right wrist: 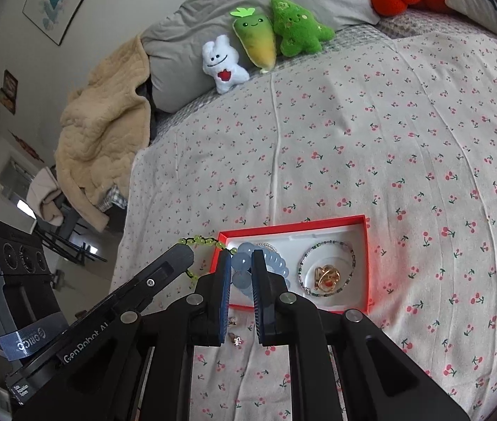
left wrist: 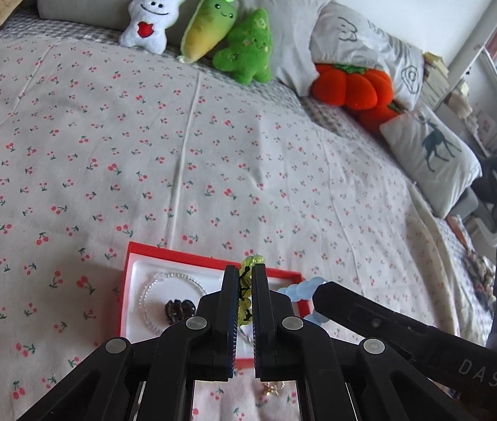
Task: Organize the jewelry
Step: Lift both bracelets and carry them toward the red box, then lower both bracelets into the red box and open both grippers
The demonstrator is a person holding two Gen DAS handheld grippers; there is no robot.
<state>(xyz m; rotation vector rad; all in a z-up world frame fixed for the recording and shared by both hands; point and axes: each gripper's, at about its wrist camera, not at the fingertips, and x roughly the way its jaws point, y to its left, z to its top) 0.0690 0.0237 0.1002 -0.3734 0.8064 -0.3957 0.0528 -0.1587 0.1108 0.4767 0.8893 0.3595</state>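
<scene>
A red box with a white lining lies on the cherry-print bedsheet; it also shows in the right wrist view. My left gripper is shut on a yellow-green bead bracelet, held over the box; the bracelet also shows in the right wrist view. My right gripper is shut on a pale blue bead bracelet at the box's left end; its beads show in the left wrist view. In the box lie a clear bead bracelet, a dark clip, a multicoloured bracelet and a gold ring piece.
Small gold earrings lie on the sheet in front of the box. Plush toys and an orange pumpkin cushion line the pillows at the back. A beige blanket hangs at the bed's left edge.
</scene>
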